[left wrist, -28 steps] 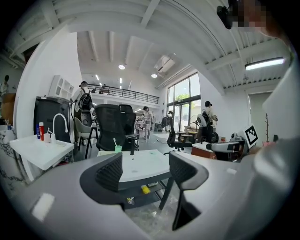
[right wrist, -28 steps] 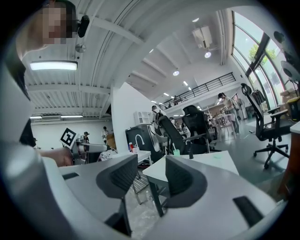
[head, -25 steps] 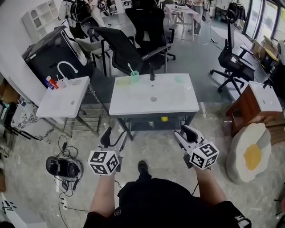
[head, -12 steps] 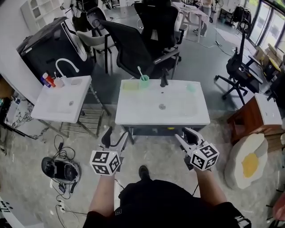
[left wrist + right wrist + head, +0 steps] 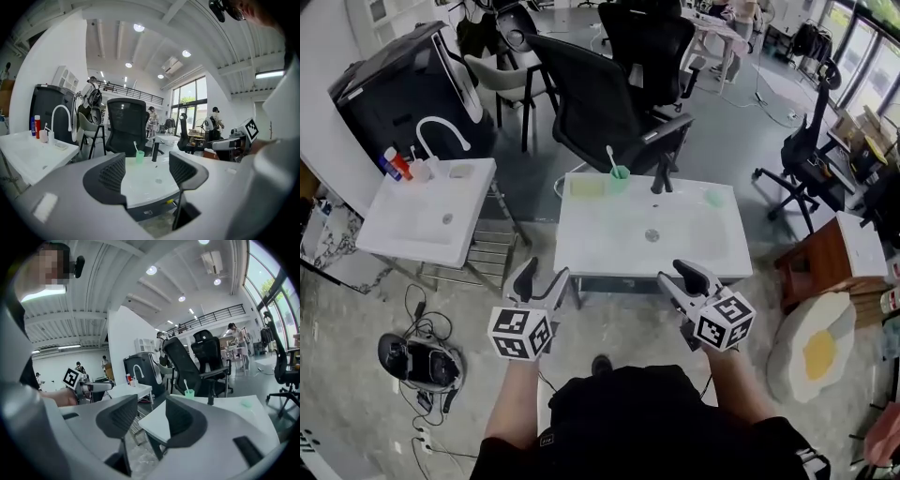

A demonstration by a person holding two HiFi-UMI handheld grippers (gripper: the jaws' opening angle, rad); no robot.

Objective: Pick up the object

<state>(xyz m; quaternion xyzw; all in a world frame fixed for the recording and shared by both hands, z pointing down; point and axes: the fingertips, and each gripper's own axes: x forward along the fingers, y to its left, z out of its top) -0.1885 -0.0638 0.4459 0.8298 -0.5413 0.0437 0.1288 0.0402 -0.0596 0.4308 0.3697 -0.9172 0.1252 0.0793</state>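
Head view, looking steeply down: a person stands before a white rectangular washbasin table [image 5: 675, 246], holding a gripper in each hand just short of its near edge. The left gripper [image 5: 542, 277] has its jaws spread apart with nothing between them; in the left gripper view [image 5: 147, 171] only the table top shows through the gap. The right gripper [image 5: 675, 274] is likewise spread wide and empty, as the right gripper view [image 5: 145, 420] confirms. A small green plastic cup [image 5: 620, 173] with a white toothbrush standing in it sits at the table's far edge, well apart from both grippers. Just to its right stands a black tap [image 5: 657, 180]; to its left lies a flat yellow-green pad [image 5: 584, 187].
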